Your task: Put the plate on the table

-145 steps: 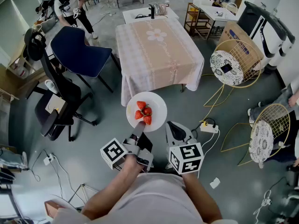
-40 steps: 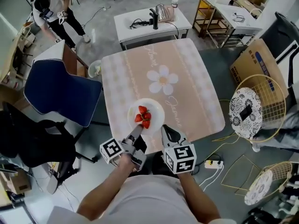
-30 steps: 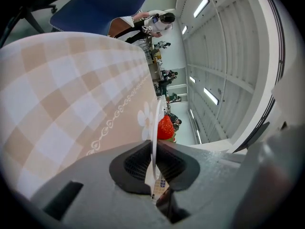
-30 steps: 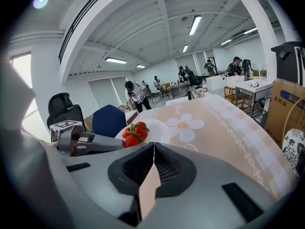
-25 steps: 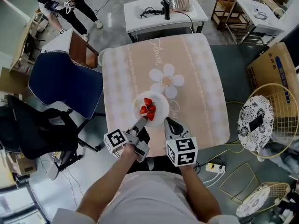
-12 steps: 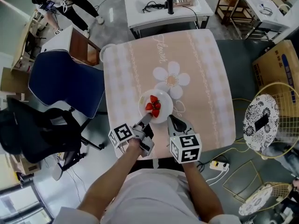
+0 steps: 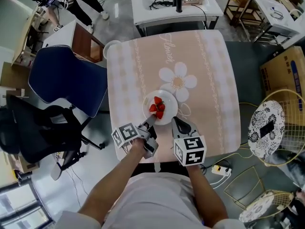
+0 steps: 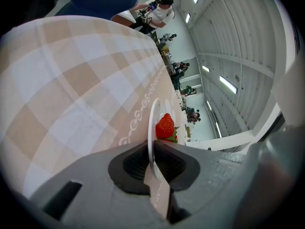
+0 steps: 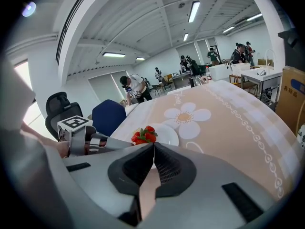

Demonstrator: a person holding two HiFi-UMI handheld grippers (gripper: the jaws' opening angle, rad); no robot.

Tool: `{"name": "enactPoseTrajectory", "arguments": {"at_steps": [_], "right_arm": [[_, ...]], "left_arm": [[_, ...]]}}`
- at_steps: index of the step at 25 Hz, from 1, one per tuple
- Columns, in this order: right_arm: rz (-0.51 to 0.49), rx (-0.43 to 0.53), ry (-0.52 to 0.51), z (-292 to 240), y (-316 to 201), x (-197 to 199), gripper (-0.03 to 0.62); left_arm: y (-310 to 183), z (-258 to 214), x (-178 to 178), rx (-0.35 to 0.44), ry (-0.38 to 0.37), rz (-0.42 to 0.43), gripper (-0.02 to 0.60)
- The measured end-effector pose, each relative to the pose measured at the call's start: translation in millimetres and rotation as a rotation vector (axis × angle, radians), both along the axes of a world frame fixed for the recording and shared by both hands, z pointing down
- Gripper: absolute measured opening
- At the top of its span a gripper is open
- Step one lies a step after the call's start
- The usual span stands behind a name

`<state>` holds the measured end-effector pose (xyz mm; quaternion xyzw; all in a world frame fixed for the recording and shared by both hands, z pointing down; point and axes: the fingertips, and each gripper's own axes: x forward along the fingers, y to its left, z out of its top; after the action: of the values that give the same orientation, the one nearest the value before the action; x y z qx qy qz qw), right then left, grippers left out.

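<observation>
Left tool clamps the rim of the plate of strawberries over the counter. Right tool closed, empty, beside the plate.

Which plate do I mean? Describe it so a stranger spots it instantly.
Find the square, peach-checked table. On the person's side of its white flower print is a round white plate, rim pinched by the left tool. It alone carries red strawberries.
</observation>
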<state>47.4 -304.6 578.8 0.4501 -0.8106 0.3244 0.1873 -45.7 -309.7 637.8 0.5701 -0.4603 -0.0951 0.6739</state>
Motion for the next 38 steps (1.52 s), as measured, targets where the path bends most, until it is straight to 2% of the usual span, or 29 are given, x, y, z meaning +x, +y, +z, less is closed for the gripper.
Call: {"name": "enactPoseTrajectory", "arguments": {"at_steps": [4, 15, 24, 31, 38], "right_arm": [[-0.009, -0.002, -0.001, 0, 1, -1, 0.005], [-0.033, 0.002, -0.003, -1, 3, -1, 0.005], [-0.06, 0.013, -0.009, -4, 3, 1, 0.005], [-0.081, 0.016, 0.0, -10, 8, 4, 0.005], [-0.066, 0.032, 0.007, -21, 10, 3, 0.005]], "left_arm": [[3, 3, 1, -0.014, -0.048, 0.031, 0.028], [8, 6, -3, -0.041, -0.262, 0.146, 0.081], [15, 5, -4, -0.058, -0.377, 0.214, 0.118], [27, 2, -7, -0.097, -0.371, 0.193, 0.123], [30, -20, -8, -0.02, -0.393, 0.234, 0.123]]}}
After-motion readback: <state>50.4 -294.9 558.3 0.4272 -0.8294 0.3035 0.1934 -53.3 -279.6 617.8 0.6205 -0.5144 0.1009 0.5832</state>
